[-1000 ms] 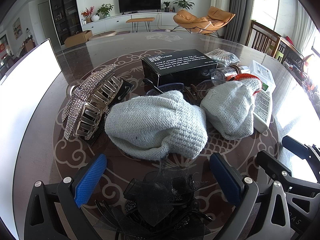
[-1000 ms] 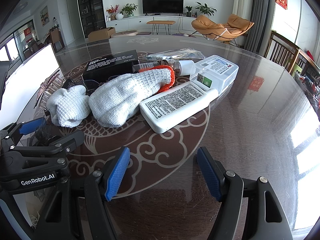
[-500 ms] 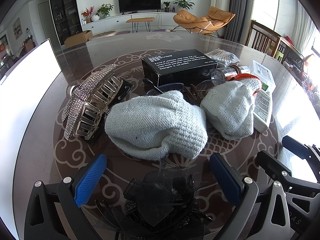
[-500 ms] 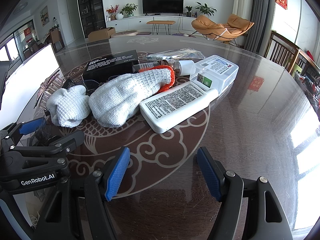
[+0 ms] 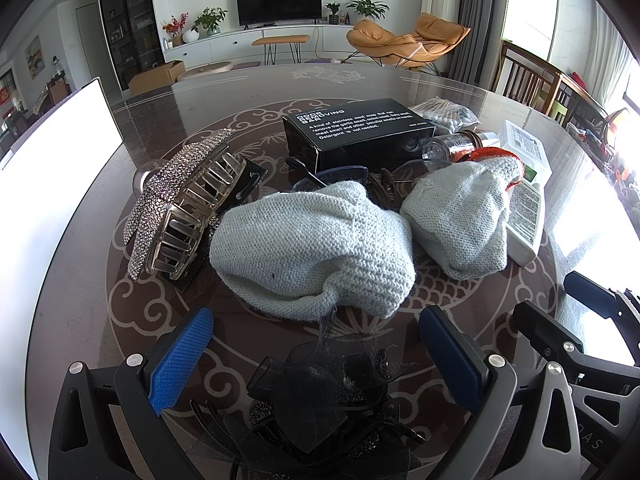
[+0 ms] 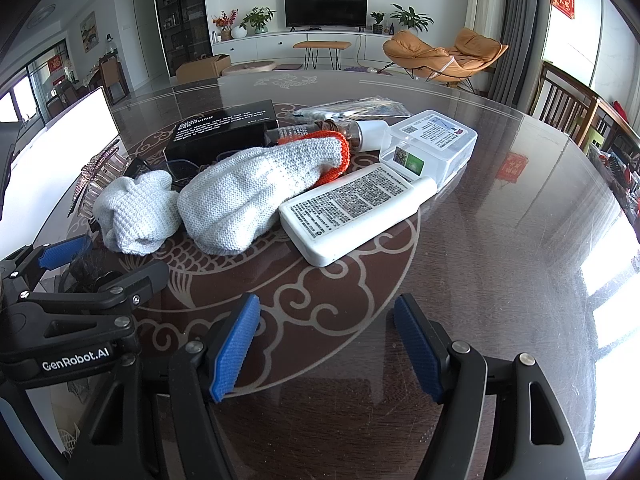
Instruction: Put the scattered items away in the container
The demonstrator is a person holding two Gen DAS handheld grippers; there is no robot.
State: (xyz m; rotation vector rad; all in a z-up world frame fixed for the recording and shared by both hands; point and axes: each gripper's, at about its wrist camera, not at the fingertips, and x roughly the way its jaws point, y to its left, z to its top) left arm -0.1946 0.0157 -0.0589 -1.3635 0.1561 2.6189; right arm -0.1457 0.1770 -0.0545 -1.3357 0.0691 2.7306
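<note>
— While nothing looks put away yet, what does the left wrist view show?

— The left gripper (image 5: pixel 316 354) hangs low over the glass-topped table (image 5: pixel 80 248) with its blue pads spread wide and gripping nothing. A black mesh hair bow (image 5: pixel 316 396) lies on the table right under them. Beyond it sit a crumpled grey knit glove (image 5: pixel 312 248), a rhinestone claw clip (image 5: pixel 180 200) to its left, a second knit glove with an orange cuff (image 5: pixel 460 216) to its right, and a black boxed odor-removing bar (image 5: pixel 360 132) behind.

— And a container?

— A white panel (image 5: pixel 52 164) stands at the table's left edge. It may be the wall of the bin, but glare washes it out, so I can't say, and nothing shows inside it.

— The right wrist view?

— The right gripper (image 6: pixel 326 350) is also released, fingers apart over bare table. Ahead lie a flat white bottle (image 6: pixel 352 212) with a printed label, touching the orange-cuffed glove; a clear lidded plastic box (image 6: pixel 432 144) just behind the bottle, contents unreadable; a small spray bottle (image 6: pixel 340 132) on its side; and a crinkled plastic packet (image 6: pixel 356 106) farthest back.

— So progress?

— I'd judge it barely begun: every item remains scattered on the table, and the hair bow looks the likeliest first pick.
</note>
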